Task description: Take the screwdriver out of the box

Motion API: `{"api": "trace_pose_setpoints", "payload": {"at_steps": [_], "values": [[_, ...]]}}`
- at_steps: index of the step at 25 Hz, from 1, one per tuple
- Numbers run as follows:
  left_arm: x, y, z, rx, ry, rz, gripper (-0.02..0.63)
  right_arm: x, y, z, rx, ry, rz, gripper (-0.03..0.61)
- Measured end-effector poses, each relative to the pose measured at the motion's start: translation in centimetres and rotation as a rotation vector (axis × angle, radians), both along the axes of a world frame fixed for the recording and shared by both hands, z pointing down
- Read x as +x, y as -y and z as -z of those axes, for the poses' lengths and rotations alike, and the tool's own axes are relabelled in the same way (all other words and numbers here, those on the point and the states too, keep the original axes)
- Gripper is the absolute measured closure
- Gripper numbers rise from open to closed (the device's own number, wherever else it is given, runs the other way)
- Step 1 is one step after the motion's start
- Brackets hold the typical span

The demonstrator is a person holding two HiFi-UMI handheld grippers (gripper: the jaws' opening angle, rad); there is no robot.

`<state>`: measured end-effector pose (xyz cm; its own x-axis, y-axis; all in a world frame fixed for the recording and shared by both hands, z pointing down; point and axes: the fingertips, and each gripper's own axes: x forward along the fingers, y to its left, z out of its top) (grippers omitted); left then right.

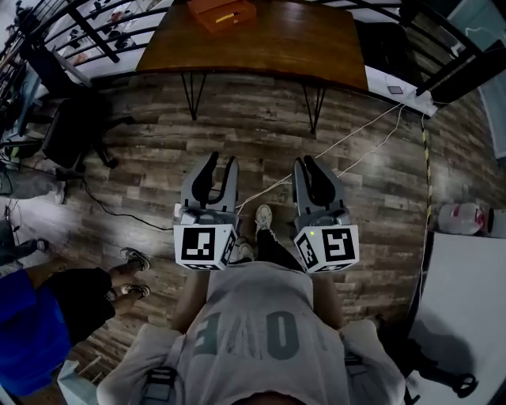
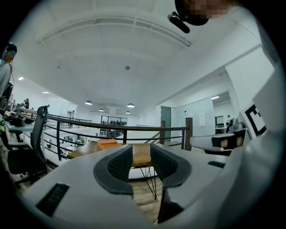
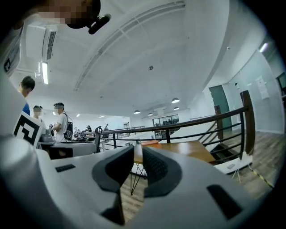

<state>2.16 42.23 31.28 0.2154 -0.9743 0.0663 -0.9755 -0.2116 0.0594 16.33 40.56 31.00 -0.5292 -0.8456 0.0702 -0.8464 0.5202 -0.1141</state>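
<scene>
An orange box (image 1: 221, 13) lies shut on the brown wooden table (image 1: 300, 43) at the far end of the head view. A small yellow piece shows on its lid; no screwdriver is in sight. Both grippers are held level in front of my chest, well short of the table. My left gripper (image 1: 222, 162) is open with nothing between its jaws. My right gripper (image 1: 307, 162) shows only a narrow gap, also with nothing in it. The left gripper (image 2: 141, 152) and the right gripper (image 3: 138, 154) look toward the distant box (image 2: 106, 144) (image 3: 149, 142) from their own views.
Wood-plank floor lies between me and the table. A black office chair (image 1: 67, 126) stands at the left, and white cables (image 1: 348, 150) run across the floor. A black railing (image 2: 89, 123) lies behind the table. Another person (image 1: 47, 308) is at my left, and a white surface (image 1: 466, 308) at my right.
</scene>
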Motion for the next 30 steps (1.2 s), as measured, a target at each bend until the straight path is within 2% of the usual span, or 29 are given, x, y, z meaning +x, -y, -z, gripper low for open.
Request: {"api": "trace_pose_setpoints", "payload": {"at_steps": [11, 16, 22, 30], "values": [[0.7, 6.7, -1.5, 0.016, -0.001, -0.025, 0.491, 0.0, 6.4, -1.6, -0.013, -0.022, 0.020, 0.511], [-0.3, 9.1, -0.5, 0.053, 0.001, 0.014, 0.491, -0.9, 9.0, -1.1, 0.009, -0.034, 0.057, 0.511], [-0.5, 10.3, 0.3, 0.076, -0.010, 0.034, 0.491, -1.2, 9.8, -0.5, 0.026, -0.042, 0.088, 0.509], [-1.1, 11.5, 3.3, 0.149, 0.007, 0.081, 0.491, -1.8, 11.1, 1.1, 0.069, -0.014, 0.130, 0.509]]}}
